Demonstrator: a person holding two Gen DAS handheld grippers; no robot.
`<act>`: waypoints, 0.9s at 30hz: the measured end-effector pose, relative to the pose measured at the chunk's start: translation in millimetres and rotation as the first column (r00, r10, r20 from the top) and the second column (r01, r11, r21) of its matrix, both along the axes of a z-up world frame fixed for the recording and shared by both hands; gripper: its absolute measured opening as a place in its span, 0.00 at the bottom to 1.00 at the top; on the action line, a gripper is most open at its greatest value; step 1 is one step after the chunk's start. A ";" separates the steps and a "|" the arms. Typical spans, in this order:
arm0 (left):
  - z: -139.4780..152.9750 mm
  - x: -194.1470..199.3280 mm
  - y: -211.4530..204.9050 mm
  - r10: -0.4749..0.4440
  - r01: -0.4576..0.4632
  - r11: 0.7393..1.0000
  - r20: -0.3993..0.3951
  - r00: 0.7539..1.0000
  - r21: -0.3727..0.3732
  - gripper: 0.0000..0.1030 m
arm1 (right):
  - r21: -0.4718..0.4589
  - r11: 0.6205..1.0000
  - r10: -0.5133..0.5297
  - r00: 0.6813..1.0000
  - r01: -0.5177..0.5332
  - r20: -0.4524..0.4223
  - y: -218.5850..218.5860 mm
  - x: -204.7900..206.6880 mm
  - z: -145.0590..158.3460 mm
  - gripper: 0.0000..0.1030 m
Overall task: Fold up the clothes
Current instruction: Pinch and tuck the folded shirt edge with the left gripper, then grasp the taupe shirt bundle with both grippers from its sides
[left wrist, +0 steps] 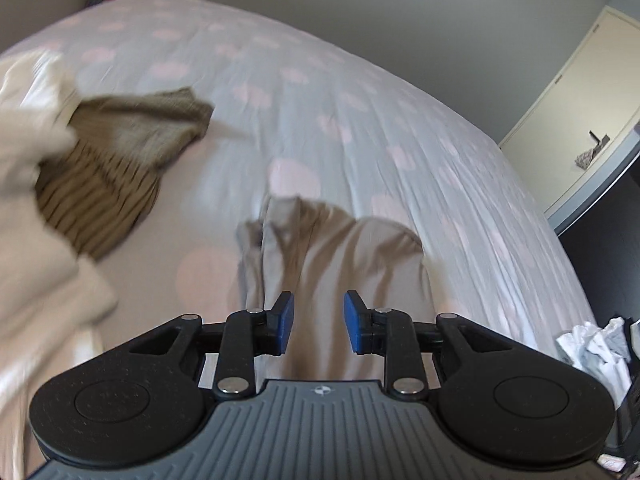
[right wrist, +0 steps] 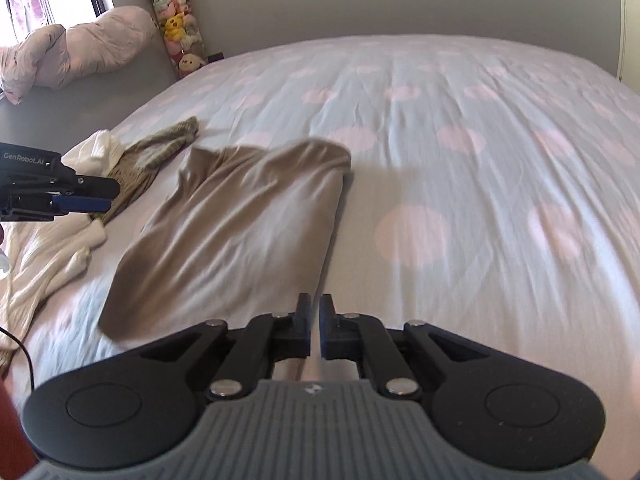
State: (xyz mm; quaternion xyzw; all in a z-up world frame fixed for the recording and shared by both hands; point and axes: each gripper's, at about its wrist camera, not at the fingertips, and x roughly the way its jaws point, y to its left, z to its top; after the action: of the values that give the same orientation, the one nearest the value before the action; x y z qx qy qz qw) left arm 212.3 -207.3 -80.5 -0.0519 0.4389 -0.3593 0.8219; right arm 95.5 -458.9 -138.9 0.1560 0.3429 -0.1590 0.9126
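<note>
A beige garment (right wrist: 240, 216) lies folded lengthwise on the bed's dotted sheet (right wrist: 480, 160). In the left wrist view this beige garment (left wrist: 344, 264) lies just beyond my left gripper (left wrist: 319, 322), which is open with no cloth between its blue pads. My right gripper (right wrist: 316, 320) sits at the garment's near right edge with its jaws almost together; whether any cloth is pinched does not show. The left gripper (right wrist: 86, 198) also shows at the left edge of the right wrist view, above the bed.
A striped olive garment (left wrist: 100, 200) and a white garment (left wrist: 24, 120) are heaped to the left. A pink bundled duvet (right wrist: 72, 52) and a column of plush toys (right wrist: 180, 20) stand far left. A cream door (left wrist: 572, 100) is right of the bed.
</note>
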 end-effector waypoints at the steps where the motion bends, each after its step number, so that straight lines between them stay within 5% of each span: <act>1: -0.8 5.3 -6.5 -0.007 0.007 1.000 0.014 1.000 -0.003 0.24 | -0.003 1.000 -0.002 1.000 0.002 0.009 -5.0 8.1 1.6 0.06; 6: -23.8 26.9 -32.7 -0.011 0.013 1.000 0.057 0.998 -0.027 0.24 | -0.020 1.000 0.009 0.998 -0.008 0.058 -24.0 54.3 4.1 0.06; 10: -41.9 33.0 -48.8 -0.035 0.032 0.999 0.148 0.988 0.021 0.24 | -0.005 0.999 0.035 0.995 -0.034 0.088 -34.5 89.0 -6.8 0.06; 14: -57.7 44.9 -51.2 -0.011 0.004 0.999 0.147 0.989 0.047 0.22 | 0.040 0.998 0.042 0.996 -0.046 0.081 -47.1 110.4 -26.9 0.06; 19: -79.3 61.9 -41.2 0.015 -0.023 0.995 0.087 0.996 0.095 0.13 | 0.115 0.992 0.035 0.997 -0.043 0.071 -66.2 113.4 -48.1 0.00; 27: -73.4 61.2 -22.1 0.082 -0.102 0.983 0.133 0.988 0.152 0.06 | 0.039 0.998 -0.041 0.998 0.039 0.054 -74.0 102.5 -40.1 0.02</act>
State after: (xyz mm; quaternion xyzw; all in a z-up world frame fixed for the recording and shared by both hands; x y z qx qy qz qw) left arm 273.5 -229.4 -153.9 0.0158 0.4105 -0.2873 0.8653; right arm 198.1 -532.9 -179.1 0.1844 0.3174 -0.1664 0.9152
